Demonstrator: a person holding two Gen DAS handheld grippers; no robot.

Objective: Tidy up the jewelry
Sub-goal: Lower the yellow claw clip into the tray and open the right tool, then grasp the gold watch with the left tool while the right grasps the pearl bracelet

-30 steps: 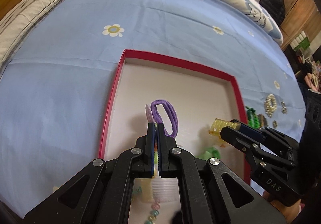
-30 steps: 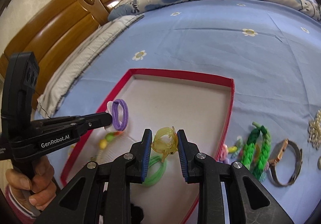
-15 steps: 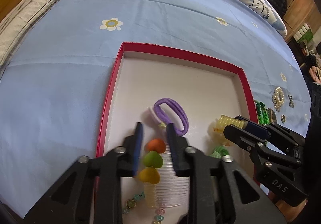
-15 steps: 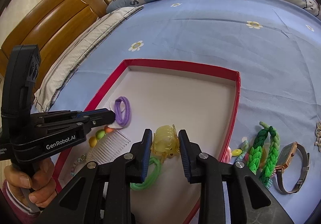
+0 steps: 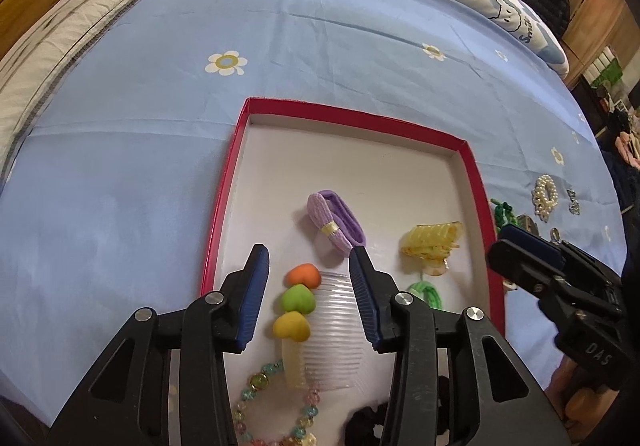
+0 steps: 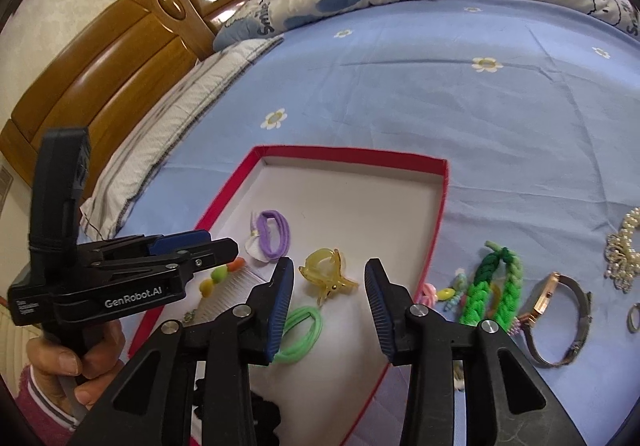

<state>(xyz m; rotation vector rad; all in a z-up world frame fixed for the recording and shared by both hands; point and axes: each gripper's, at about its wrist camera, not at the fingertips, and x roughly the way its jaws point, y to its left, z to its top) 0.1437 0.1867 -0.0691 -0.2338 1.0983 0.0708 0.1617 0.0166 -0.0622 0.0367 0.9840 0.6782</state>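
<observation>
between the blue-padded fingers of the left gripper (image 5: pixel 308 276) nothing is gripped: the jaws are opening, and the purple hair tie (image 5: pixel 336 222) lies free on the white floor of the red-rimmed box (image 5: pixel 224 206), just beyond the fingertips. the right gripper (image 6: pixel 328 288) is likewise opening, and the yellow claw clip (image 6: pixel 326 276) rests on the box floor under the gap between its pads, with neither pad pressing on it. both releases appear complete, so the step in hand is judged to be the drop-off of these two pieces into the box.

the next move calls for a lift clear of the box and a reach to the pieces outside it. those lie on the blue flowered bedsheet (image 6: pixel 400 94), beside the right wall of the box: a green braided band (image 6: pixel 490 292), a rose-gold watch (image 6: pixel 560 310), a pearl ornament (image 6: pixel 624 250) and some small beads by the box wall.

already in the box are a clear comb with orange, green and yellow hearts (image 5: pixel 316 326), a green hair tie (image 6: pixel 300 332), a pastel bead bracelet (image 5: pixel 276 402) and a black scrunchie (image 5: pixel 364 422). the near half of the box is crowded; the far half is bare. the right box wall stands between the right gripper and the loose pieces, so the gripper should rise above the rim before it crosses.
</observation>
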